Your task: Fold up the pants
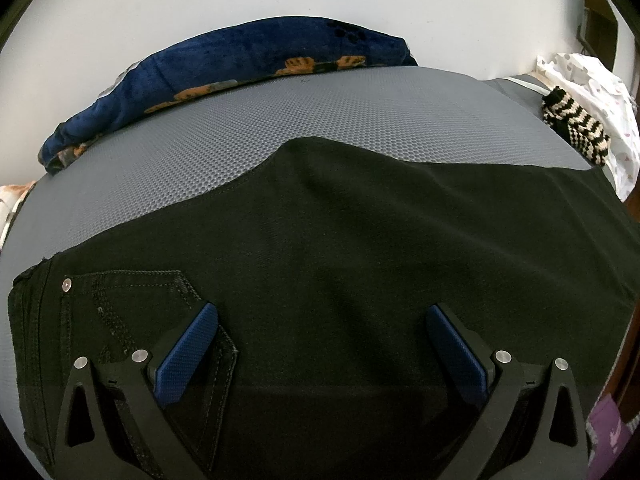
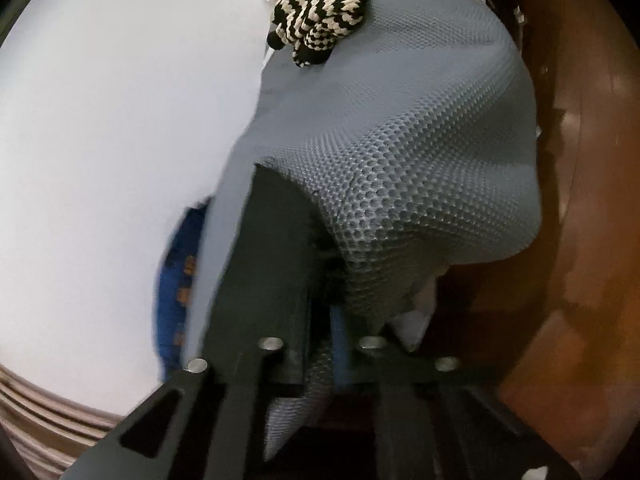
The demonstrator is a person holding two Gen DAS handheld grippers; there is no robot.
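Black pants (image 1: 340,248) lie spread on the grey mesh mattress (image 1: 320,108), waistband and back pocket (image 1: 160,312) at the left. My left gripper (image 1: 320,320) hovers just over the seat area, open, blue pads (image 1: 188,352) wide apart, holding nothing. In the right wrist view my right gripper (image 2: 320,280) is tilted at the mattress edge (image 2: 400,160). Its jaws are nearly together, pinched on the black pants' cloth (image 2: 276,248), with a fold of the grey mesh bunched against them. The view is blurred.
A blue blanket with orange print (image 1: 240,64) lies along the far edge by the white wall. A black-and-cream striped knit (image 1: 576,124) (image 2: 320,4) and white dotted cloth (image 1: 592,80) sit at the right end. Brown wooden floor (image 2: 580,280) lies beyond the mattress edge.
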